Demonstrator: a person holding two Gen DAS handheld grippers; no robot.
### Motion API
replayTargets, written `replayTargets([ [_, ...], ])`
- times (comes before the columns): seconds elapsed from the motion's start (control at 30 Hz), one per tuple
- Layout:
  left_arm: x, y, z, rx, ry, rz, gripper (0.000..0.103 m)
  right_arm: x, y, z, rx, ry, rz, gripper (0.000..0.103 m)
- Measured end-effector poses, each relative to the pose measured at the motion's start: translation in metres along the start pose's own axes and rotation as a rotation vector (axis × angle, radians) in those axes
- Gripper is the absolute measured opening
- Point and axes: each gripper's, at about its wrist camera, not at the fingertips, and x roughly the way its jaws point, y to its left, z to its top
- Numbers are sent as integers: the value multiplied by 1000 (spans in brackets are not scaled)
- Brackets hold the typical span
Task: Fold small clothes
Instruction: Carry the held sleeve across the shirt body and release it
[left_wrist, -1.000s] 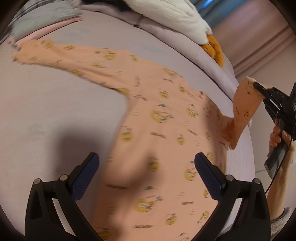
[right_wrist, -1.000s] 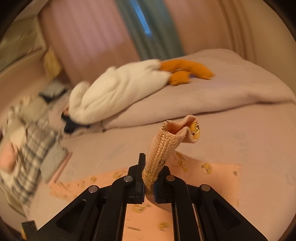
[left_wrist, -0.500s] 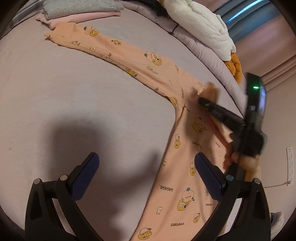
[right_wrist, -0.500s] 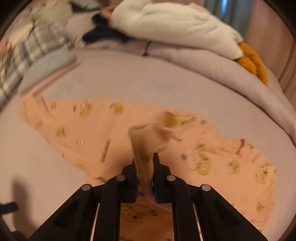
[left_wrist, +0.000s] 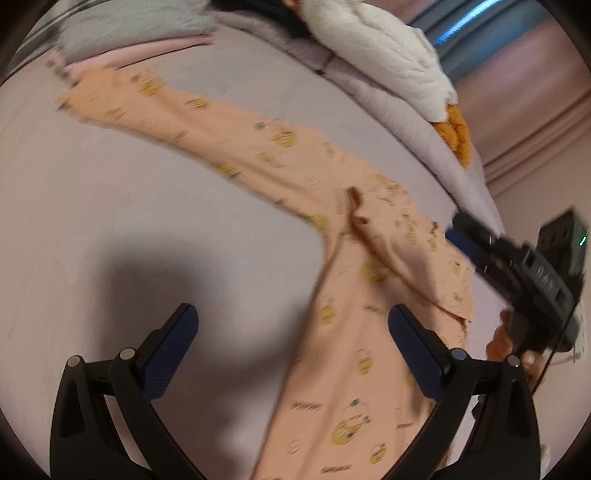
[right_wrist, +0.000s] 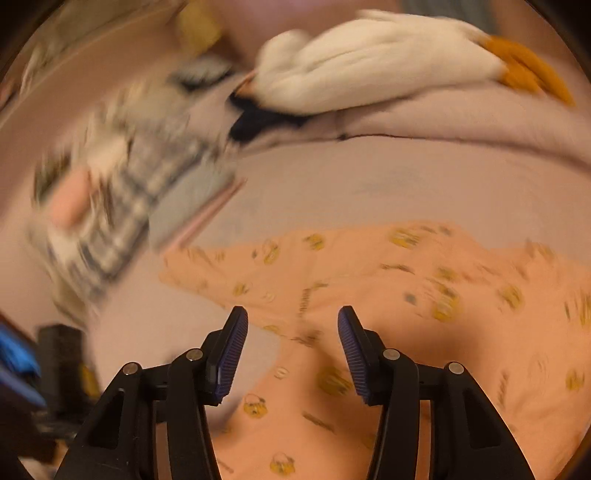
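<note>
The peach cotton sleepsuit printed with yellow cartoon figures (left_wrist: 343, 280) lies spread on the pale lilac bed (left_wrist: 129, 221), one sleeve reaching toward the far left corner, the other laid in across the chest. That sleeve fold looks just placed: the right gripper (right_wrist: 291, 343) hangs above the cloth, its jaws opening with nothing between them. The left gripper (left_wrist: 291, 343) hovers with jaws wide and empty. The next move probably calls for taking the long outstretched sleeve and bringing it inward, laid flat without wrinkles.
</note>
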Motion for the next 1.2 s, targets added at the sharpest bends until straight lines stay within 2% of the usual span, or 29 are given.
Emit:
replayTargets([
  [0.13,17,-29,15,60,7,-72,102,-22,-50,-22,94,-10,-153,50],
  [0.23,39,-60,31,107,32,-160,102,-35,-84,-44,198,-14,-148,46],
  [0.37,76,-95,49,156,75,-232,101,-51,-102,-61,283,-51,-149,46],
  [0.47,110,-101,57,118,129,-270,100,-59,-102,-63,302,-73,-144,46],
  [0.53,129,-96,59,86,154,-253,97,-62,-102,-63,303,-76,-144,46],
  [0.63,144,-86,61,68,153,-186,84,-66,-100,-63,289,-82,-152,46],
  [0.73,142,-76,61,68,124,-189,73,-69,-103,-66,287,-85,-150,46],
  [0.9,140,-65,62,67,119,-169,47,-72,-108,-78,325,-86,-148,46],
  [0.97,137,-55,64,39,118,-183,45,-75,-106,-84,335,-81,-141,46],
  [1.07,126,-51,64,19,116,-183,47,-80,-98,-90,321,-74,-146,46],
  [1.13,109,-48,65,18,92,-185,61,-82,-92,-91,308,-69,-149,46],
  [1.17,102,-43,65,15,78,-184,74,-83,-90,-91,304,-68,-148,46],
  [1.2,90,-34,67,-4,47,-184,80,-85,-86,-94,301,-69,-147,46],
])
